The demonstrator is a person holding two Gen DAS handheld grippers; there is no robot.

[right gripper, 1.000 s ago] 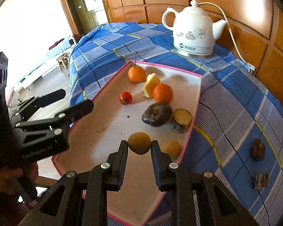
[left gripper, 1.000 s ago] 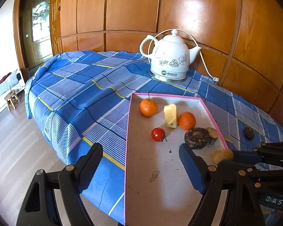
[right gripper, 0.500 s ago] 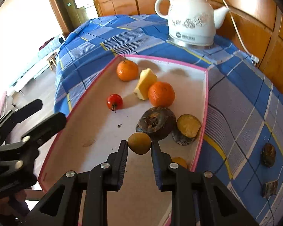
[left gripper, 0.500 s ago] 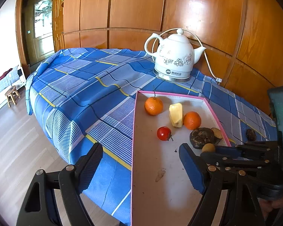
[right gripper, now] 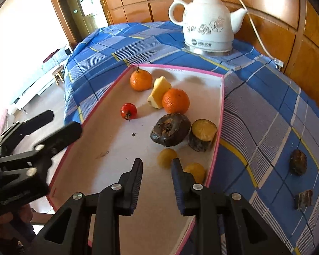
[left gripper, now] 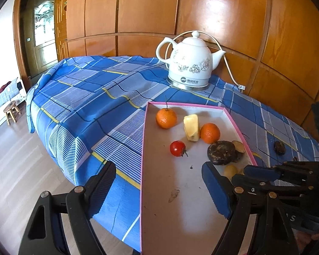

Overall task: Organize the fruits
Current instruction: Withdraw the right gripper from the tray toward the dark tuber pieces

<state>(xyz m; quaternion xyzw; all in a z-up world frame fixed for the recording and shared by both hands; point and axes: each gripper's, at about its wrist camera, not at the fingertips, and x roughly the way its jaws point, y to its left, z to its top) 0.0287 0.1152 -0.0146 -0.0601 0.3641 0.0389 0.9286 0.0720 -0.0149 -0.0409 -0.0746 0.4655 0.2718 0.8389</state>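
Note:
A pink-rimmed white tray (right gripper: 222, 106) holds two oranges (right gripper: 176, 101), an apple piece (right gripper: 158, 93), a cherry tomato (right gripper: 128, 111), a dark brown fruit (right gripper: 170, 128) and a cut piece with yellow flesh (right gripper: 203, 135). A small yellow fruit (right gripper: 165, 157) lies on the tray just past my right gripper (right gripper: 157, 163), beside a second yellow fruit (right gripper: 194, 171). The right jaws are opening, and neither pad touches the fruit. My left gripper (left gripper: 158, 167) hangs open over the tray's near left rim (left gripper: 142, 148) with nothing in it.
A white kettle (left gripper: 191, 68) with a cord stands behind the tray on the blue checked cloth (left gripper: 95, 97). To the right of the tray, a dark fruit (right gripper: 297, 162) and a small dark piece (right gripper: 304, 198) lie on the cloth. Wooden panels back the table.
My right gripper carried the small yellow fruit further over the tray, lowered it and let go; it now rests beside the other yellow fruit. The left gripper stayed put.

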